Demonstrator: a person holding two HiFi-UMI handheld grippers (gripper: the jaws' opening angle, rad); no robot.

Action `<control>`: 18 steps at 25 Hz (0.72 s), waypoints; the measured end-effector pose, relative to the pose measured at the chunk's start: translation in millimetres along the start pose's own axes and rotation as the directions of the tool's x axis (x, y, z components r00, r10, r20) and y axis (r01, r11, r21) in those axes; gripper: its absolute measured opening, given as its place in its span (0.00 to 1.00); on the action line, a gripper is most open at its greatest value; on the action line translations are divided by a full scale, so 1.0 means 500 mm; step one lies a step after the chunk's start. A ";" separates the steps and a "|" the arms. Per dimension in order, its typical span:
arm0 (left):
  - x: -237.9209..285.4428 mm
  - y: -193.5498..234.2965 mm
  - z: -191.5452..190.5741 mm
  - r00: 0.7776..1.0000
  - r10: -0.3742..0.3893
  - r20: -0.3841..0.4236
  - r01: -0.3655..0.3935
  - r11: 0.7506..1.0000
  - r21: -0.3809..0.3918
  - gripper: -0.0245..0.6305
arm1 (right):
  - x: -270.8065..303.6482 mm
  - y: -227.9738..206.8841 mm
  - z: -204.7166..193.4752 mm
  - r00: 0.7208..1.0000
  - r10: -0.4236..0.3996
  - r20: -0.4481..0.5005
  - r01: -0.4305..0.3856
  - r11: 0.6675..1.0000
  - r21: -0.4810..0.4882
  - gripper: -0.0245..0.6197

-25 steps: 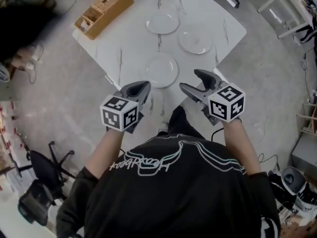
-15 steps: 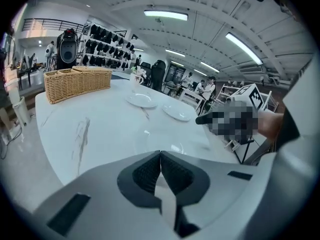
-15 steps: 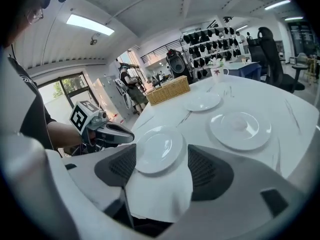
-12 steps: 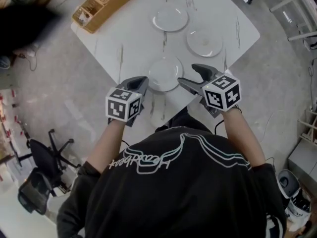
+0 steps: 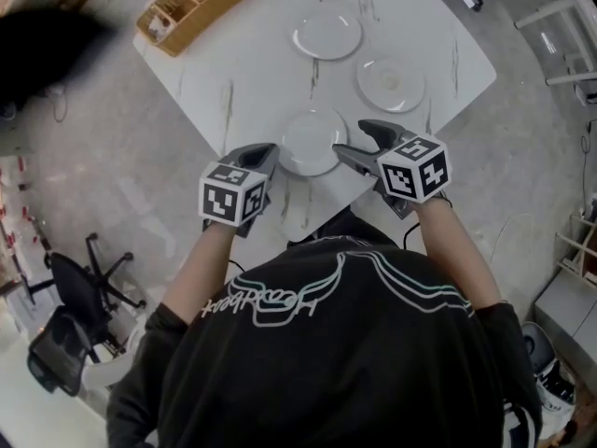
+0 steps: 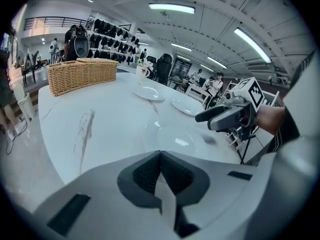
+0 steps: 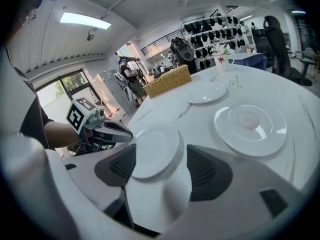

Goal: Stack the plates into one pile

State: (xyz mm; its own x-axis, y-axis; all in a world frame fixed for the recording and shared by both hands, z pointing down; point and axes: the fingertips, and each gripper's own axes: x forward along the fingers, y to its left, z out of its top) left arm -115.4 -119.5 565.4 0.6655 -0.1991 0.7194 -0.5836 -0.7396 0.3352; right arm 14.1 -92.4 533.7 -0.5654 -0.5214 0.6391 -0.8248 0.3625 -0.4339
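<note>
Three white plates lie apart on the white table: a near plate, a right plate and a far plate. My left gripper hovers just left of the near plate, its jaws shut with nothing between them. The right gripper stands open at that plate's right edge, not touching it. In the right gripper view the near plate shows between the open jaws of the right gripper. The left gripper view has the left gripper facing the near plate.
A wicker basket sits at the table's far left corner. The table's near corner lies just below the near plate. An office chair stands on the floor at the left. Shelving stands at the right.
Both grippers have moved forward and closer to the near plate, one on each side. The plates have not moved.
</note>
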 end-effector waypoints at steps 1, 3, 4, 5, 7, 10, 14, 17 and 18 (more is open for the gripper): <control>0.001 0.001 -0.002 1.000 0.003 -0.003 -0.003 1.000 0.001 0.07 | 0.004 0.000 -0.002 1.000 0.003 -0.005 -0.003 1.000 0.008 0.55; 0.003 0.004 -0.007 1.000 0.011 -0.016 -0.011 1.000 0.002 0.07 | 0.010 0.000 -0.005 1.000 0.010 -0.013 -0.010 1.000 0.026 0.55; 0.005 0.005 -0.010 1.000 0.015 -0.023 -0.015 1.000 0.002 0.07 | 0.013 0.000 -0.006 1.000 0.015 -0.018 -0.015 0.999 0.035 0.55; 0.006 0.005 -0.013 0.999 0.016 -0.029 -0.016 1.000 0.000 0.07 | 0.015 0.002 -0.006 1.000 0.022 -0.021 -0.021 0.999 0.044 0.55; 0.008 0.004 -0.016 0.999 0.013 -0.032 -0.013 1.000 -0.004 0.07 | 0.020 0.006 -0.007 0.999 0.040 -0.026 -0.039 0.997 0.062 0.55; 0.009 0.003 -0.015 0.999 0.012 -0.031 -0.012 1.000 -0.005 0.07 | 0.026 0.013 -0.006 0.997 0.063 -0.032 -0.060 0.995 0.083 0.54; 0.007 0.007 -0.013 0.999 0.018 -0.030 -0.018 1.000 0.000 0.07 | 0.034 0.017 -0.006 0.996 0.075 -0.041 -0.069 0.990 0.123 0.43; 0.004 0.005 -0.013 0.999 0.023 -0.029 -0.023 1.000 0.002 0.07 | 0.034 0.023 -0.011 0.994 0.103 -0.045 -0.093 0.978 0.187 0.30; 0.004 0.004 -0.014 0.999 0.024 -0.027 -0.024 1.000 0.001 0.07 | 0.035 0.024 -0.014 0.992 0.115 -0.049 -0.102 0.972 0.210 0.25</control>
State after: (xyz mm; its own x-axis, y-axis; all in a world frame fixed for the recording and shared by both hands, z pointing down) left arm -118.3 -117.0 571.7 0.6385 -0.1989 0.7434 -0.5985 -0.7356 0.3172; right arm -5.6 -91.7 544.3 -0.6552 -0.4376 0.6158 -0.7456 0.2431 -0.6205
